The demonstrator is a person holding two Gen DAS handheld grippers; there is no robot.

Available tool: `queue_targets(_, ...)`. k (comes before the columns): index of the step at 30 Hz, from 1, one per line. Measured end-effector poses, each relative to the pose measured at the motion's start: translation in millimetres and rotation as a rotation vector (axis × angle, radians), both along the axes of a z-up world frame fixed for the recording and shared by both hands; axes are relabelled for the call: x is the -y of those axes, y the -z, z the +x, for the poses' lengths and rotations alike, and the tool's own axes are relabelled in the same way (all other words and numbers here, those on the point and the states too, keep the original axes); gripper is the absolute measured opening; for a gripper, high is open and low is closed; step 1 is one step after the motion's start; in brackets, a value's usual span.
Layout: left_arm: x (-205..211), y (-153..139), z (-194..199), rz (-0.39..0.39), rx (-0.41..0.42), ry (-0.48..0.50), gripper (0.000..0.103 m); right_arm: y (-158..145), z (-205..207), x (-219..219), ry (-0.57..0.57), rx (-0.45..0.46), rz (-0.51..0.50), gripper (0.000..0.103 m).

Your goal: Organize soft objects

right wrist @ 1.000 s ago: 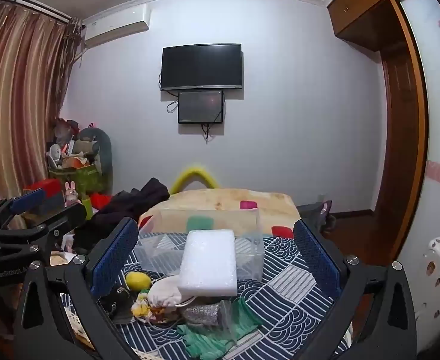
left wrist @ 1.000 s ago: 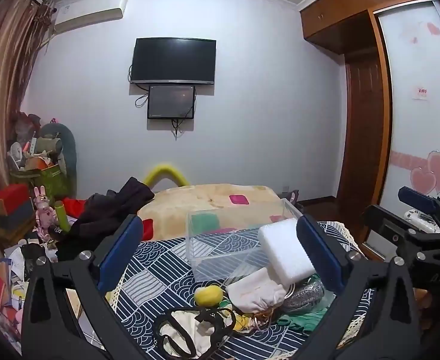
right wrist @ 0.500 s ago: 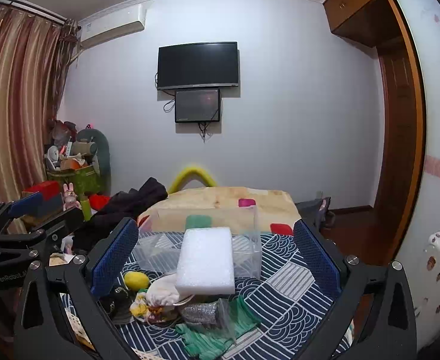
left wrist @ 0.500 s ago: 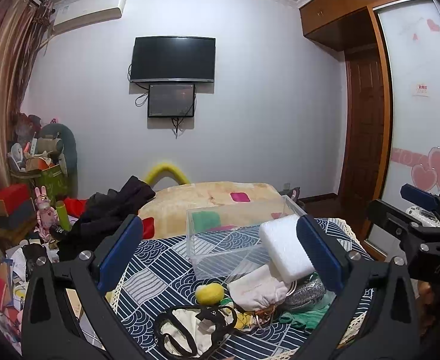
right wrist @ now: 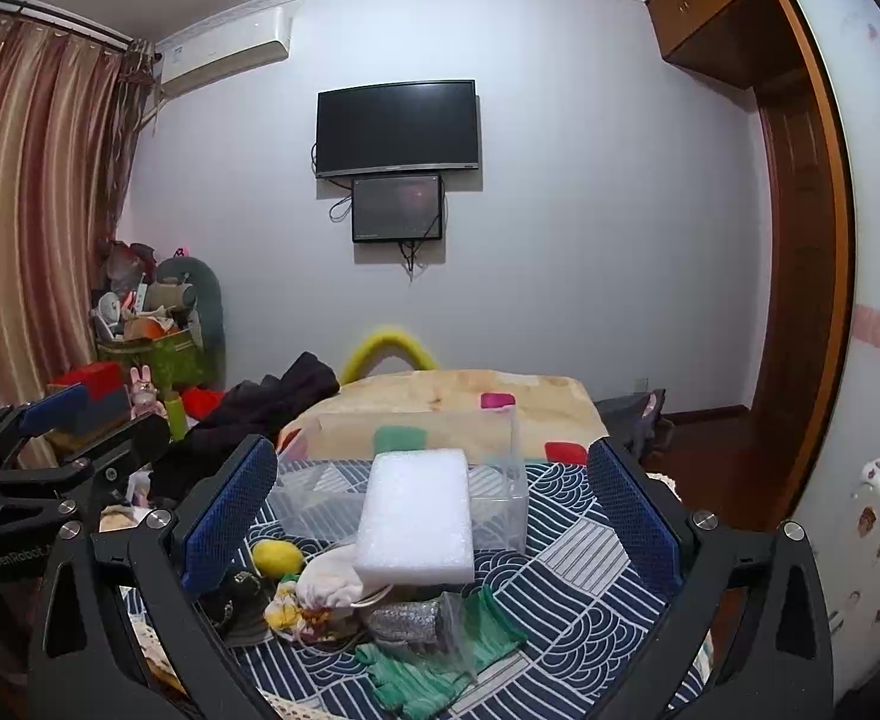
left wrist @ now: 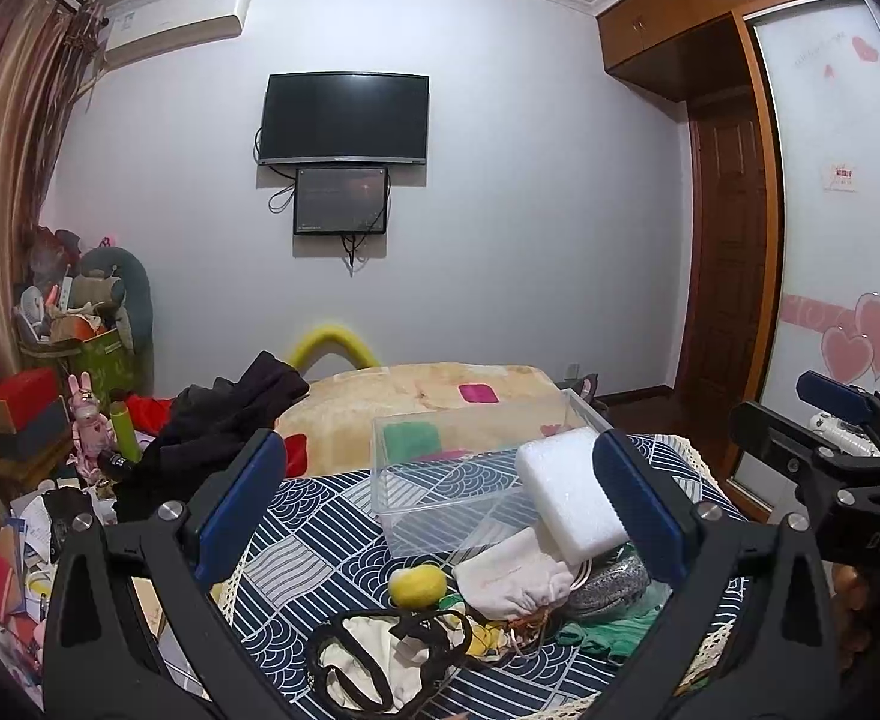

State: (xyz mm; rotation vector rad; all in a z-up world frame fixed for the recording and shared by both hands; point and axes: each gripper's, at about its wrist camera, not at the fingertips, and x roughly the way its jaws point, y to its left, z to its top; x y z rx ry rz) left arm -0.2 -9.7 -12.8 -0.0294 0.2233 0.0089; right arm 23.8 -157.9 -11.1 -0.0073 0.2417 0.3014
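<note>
A pile of soft things lies on a table with a blue patterned cloth (left wrist: 296, 546): a white foam block (left wrist: 569, 495) (right wrist: 416, 516), a yellow ball (left wrist: 417, 585) (right wrist: 276, 557), a white pouch (left wrist: 515, 579) (right wrist: 329, 582), a silver scrubber (right wrist: 404, 621), green cloth (right wrist: 434, 669) and a black-strapped cloth (left wrist: 374, 660). A clear plastic box (left wrist: 470, 474) (right wrist: 500, 498) stands behind the pile; the foam leans on it. My left gripper (left wrist: 440, 504) and right gripper (right wrist: 431, 510) are both open and empty, held above the near side of the pile.
A bed with a beige blanket (left wrist: 416, 396) lies beyond the table. Dark clothes (left wrist: 230, 414) and cluttered boxes and toys (left wrist: 68, 396) are at the left. A wardrobe (left wrist: 830, 240) and door are at the right. The right gripper shows in the left wrist view (left wrist: 842, 456).
Both views shifted only slightly; the grippers drifted a little and stayed open. Nothing on the table moved.
</note>
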Motion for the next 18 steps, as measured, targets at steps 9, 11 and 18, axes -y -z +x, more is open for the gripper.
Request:
queue_targets(9, 0.1, -0.5, 0.7, 0.000, 0.001, -0.001, 0.103, -0.4, 0.3, 0.3, -0.004, -0.001, 0.001, 0.103)
queue_targets(11, 0.0, -0.6, 0.8, 0.000, 0.000, -0.002, 0.103, -0.6, 0.1, -0.2, -0.007, -0.001, 0.002, 0.103)
queue_targets(18, 1.1, -0.8, 1.2, 0.003, 0.004, -0.005, 0.103, 0.7, 0.2, -1.5, -0.004, 0.002, -0.003, 0.103)
